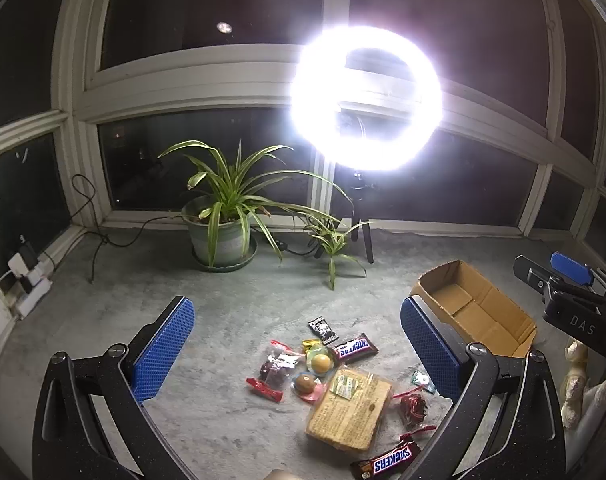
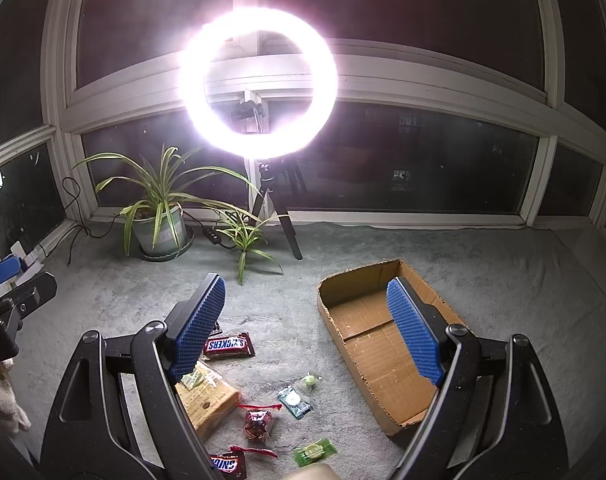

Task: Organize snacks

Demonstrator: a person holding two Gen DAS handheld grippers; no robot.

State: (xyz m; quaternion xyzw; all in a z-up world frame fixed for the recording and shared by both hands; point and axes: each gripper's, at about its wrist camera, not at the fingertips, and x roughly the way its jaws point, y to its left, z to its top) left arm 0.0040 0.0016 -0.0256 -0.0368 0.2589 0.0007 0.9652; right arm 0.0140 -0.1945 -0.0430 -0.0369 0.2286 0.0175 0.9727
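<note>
Several snacks lie scattered on the grey carpet: a Snickers bar, a second Snickers bar, a flat tan cracker pack, a yellow jelly cup, a red-wrapped candy. An open, empty cardboard box sits to their right. My left gripper hangs open above the snack pile with nothing between its blue pads. My right gripper is open too, over the gap between the snacks and the cardboard box. A Snickers bar, teal packet and green packet lie below it.
A potted spider plant and a small plantlet stand at the back by the window. A bright ring light on a tripod glares behind them. A power strip and cable lie at the left wall. A plush toy is at right.
</note>
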